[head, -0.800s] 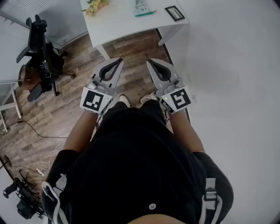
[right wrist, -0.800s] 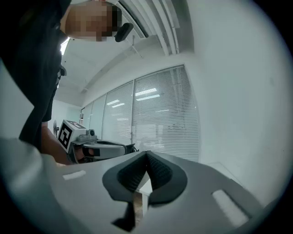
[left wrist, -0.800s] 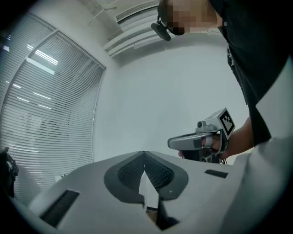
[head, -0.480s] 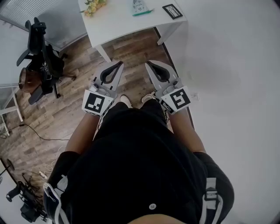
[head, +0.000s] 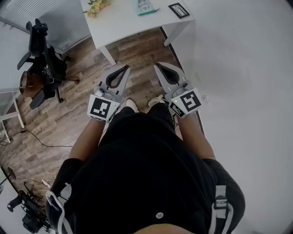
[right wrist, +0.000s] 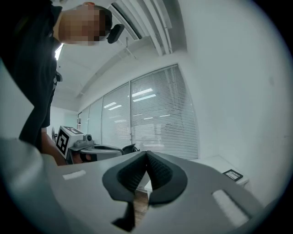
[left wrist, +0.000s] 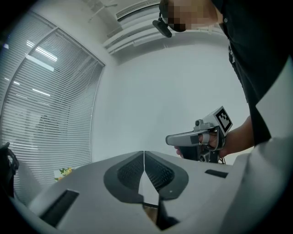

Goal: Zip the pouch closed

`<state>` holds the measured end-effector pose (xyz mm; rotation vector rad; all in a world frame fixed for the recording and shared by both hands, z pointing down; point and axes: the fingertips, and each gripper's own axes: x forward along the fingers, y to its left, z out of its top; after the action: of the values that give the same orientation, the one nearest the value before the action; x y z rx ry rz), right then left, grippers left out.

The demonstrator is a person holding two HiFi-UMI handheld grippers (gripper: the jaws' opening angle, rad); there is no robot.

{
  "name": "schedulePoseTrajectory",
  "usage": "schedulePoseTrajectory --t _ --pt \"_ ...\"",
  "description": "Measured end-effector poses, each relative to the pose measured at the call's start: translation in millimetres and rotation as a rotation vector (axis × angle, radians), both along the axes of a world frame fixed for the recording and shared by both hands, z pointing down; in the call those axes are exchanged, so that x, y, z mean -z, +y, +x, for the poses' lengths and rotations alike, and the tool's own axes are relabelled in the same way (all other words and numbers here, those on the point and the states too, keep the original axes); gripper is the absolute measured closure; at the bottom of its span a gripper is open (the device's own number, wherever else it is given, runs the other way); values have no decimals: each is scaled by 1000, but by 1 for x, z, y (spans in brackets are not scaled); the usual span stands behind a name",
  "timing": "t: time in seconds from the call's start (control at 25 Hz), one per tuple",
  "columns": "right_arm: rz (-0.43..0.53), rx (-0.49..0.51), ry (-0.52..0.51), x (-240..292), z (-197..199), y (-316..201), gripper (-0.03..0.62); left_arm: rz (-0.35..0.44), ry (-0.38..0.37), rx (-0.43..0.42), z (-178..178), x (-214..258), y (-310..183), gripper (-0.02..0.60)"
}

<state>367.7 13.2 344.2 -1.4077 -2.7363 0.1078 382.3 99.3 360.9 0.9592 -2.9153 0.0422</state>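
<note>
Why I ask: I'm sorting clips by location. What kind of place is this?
Probably an office: a white desk, a black office chair on wood-look flooring, and slatted window blinds.

This is an office. A white desk [head: 123, 25] stands at twelve o'clock with flowers [head: 98, 5] and a small frame [head: 178, 10] on it. A black swivel chair [head: 41, 50] sits at ten o'clock. The floor [head: 68, 105] is wood plank, with a cable [head: 35, 135] trailing at eight o'clock. Slatted blinds [right wrist: 160, 119] cover a glass wall, strip lights [right wrist: 145, 95] show in it, and an air vent [left wrist: 132, 23] runs along the ceiling.
</note>
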Motion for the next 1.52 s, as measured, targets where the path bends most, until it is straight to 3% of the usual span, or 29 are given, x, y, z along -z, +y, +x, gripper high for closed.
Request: schedulePoseTrajectory --t 0.2,0.28,0.32,0.44,0.64,0.92,1.52 --pt "3 -4 -3 0 0 0 583 -5 -8 1 0 0 2 571" --pt "1 2 0 -2 0 0 576 -6 -8 7 -2 -1 2 533" --pt "-2 7 4 -3 -1 -1 516 -5 -7 10 -3 -1 2 499" --pt "-4 16 11 -4 -1 -1 440 1 -4 9 -3 0 1 449" --pt "-1 16 13 -3 -6 0 368 9 14 22 -4 2 7 362" --pt "3 18 26 -5 -11 0 255 38 20 34 -8 4 7 284" --pt "16 79 58 -13 -37 -24 250 22 44 81 -33 1 -14 267"
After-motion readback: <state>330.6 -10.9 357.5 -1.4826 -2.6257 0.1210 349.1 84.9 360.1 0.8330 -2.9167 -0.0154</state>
